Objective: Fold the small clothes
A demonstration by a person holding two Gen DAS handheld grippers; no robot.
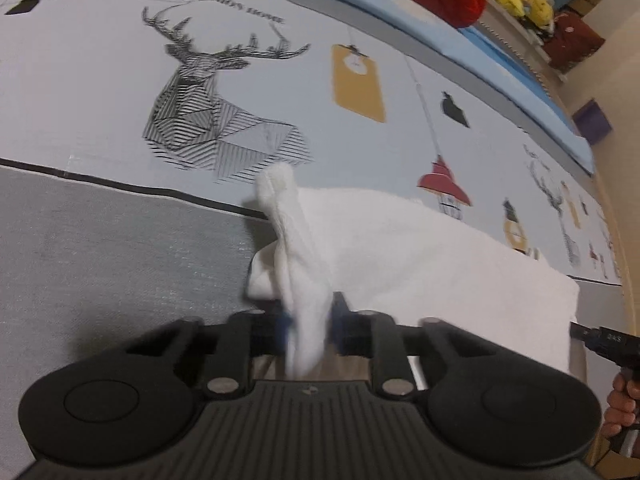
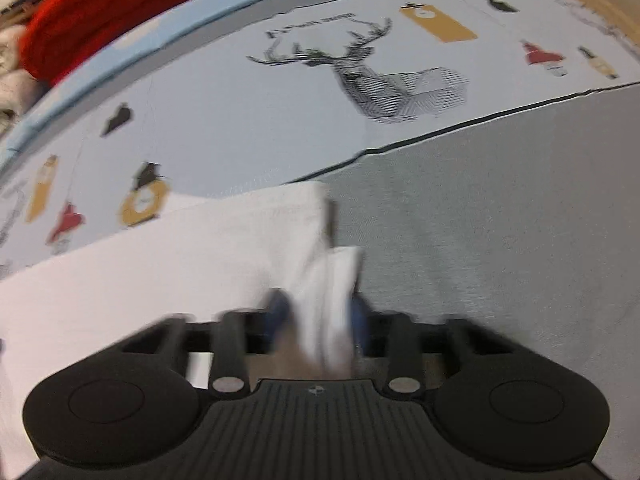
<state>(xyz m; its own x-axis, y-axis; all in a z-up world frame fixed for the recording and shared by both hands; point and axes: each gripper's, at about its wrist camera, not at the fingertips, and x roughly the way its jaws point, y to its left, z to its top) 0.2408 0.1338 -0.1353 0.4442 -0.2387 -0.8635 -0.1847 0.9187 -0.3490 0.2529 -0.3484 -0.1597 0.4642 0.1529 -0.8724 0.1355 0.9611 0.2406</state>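
Your left gripper [image 1: 308, 324] and right gripper [image 2: 318, 316] each pinch a corner of the white garment [image 1: 420, 248] at lower centre, above the printed bedsheet [image 1: 100, 92]; uneven lowering risks a skewed fold.

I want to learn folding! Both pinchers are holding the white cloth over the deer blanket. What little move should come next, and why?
Probably carry both pinched corners forward and lower them onto the far part of the white cloth. The left gripper and right gripper each clamp a bunched corner, raised off the deer-print blanket, while the rest stretches flat between them, so the fold looks only half made.
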